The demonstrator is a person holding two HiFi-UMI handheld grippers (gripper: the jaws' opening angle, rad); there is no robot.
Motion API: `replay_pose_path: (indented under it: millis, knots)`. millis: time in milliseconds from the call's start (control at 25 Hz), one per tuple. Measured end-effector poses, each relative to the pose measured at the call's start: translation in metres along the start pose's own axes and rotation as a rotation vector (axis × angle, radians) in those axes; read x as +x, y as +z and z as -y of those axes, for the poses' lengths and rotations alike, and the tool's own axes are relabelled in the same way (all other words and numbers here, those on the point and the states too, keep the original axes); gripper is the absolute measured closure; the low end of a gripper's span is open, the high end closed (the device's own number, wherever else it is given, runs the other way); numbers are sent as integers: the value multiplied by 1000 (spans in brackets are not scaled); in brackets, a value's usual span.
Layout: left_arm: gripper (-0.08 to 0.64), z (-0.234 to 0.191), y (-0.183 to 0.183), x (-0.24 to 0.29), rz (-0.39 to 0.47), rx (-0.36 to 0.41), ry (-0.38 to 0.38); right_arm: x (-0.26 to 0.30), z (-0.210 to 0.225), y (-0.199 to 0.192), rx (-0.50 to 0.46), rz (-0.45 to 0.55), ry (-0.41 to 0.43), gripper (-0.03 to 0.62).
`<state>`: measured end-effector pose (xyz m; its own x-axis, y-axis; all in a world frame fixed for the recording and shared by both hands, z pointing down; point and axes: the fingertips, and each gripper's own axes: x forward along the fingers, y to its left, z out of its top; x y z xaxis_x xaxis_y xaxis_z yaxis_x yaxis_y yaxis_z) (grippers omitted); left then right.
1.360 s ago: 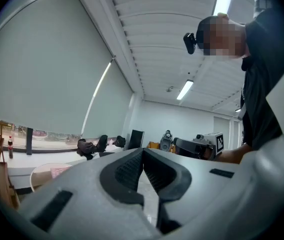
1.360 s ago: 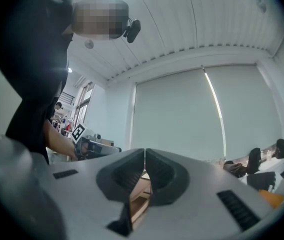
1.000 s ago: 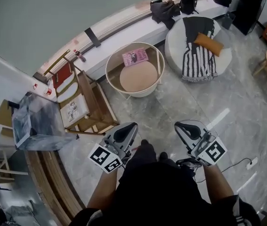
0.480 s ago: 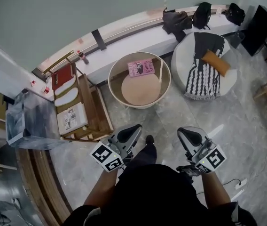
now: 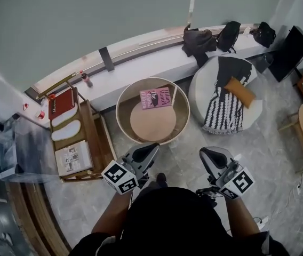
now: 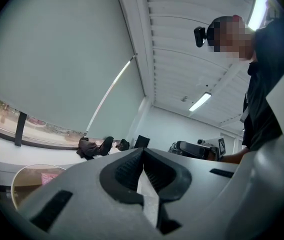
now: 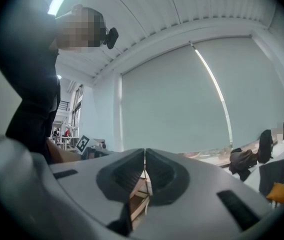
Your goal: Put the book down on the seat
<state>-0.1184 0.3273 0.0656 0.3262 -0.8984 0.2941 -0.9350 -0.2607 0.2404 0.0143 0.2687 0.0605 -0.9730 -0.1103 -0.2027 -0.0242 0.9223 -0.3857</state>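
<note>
Both tongs are closed and hold nothing. The left tongs and the right tongs are side by side, not touching, in front of the person and above the grey floor. In each gripper view the two jaws are pressed together and nothing is between them. The pink book is ahead of the left tongs, well apart from both tongs. It lies inside the round seat, at the far edge of the beige cushion. Ahead of the right tongs stands a white pouf with a striped blanket. A wooden rack stands left of the left tongs
</note>
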Motion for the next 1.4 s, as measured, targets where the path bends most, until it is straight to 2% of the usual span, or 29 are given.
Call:
replay_pose_path:
  millis: [120,240,480,720,920,1040,1160,1280,1400]
  knots:
    - [537,-28,3,4,28,-45,33,23,7,-3,-6,-18,27,563]
    - [537,-48,-1,2,45,-84,67,44,12,-9,29,-30,55,563]
    - [537,-85,-17,0,24,-124,123,80,41,-12,101,-6,85,563]
    - [537,-129,-10,20,19,-103,215,120,92,-22,156,4,142,563]
    - [537,-173,9,50,21,-105,323,160,155,-37,145,-35,211,563]
    - [537,-195,19,72,-6,-74,400,185,199,-31,201,-10,239,563]
    - [537,-221,25,89,-43,-75,485,208,237,-33,290,-1,292,563]
    - [537,-241,40,104,-65,-74,560,223,280,-59,409,-44,313,563]
    - [537,-264,48,122,-87,-65,601,239,315,-79,416,-90,324,563]
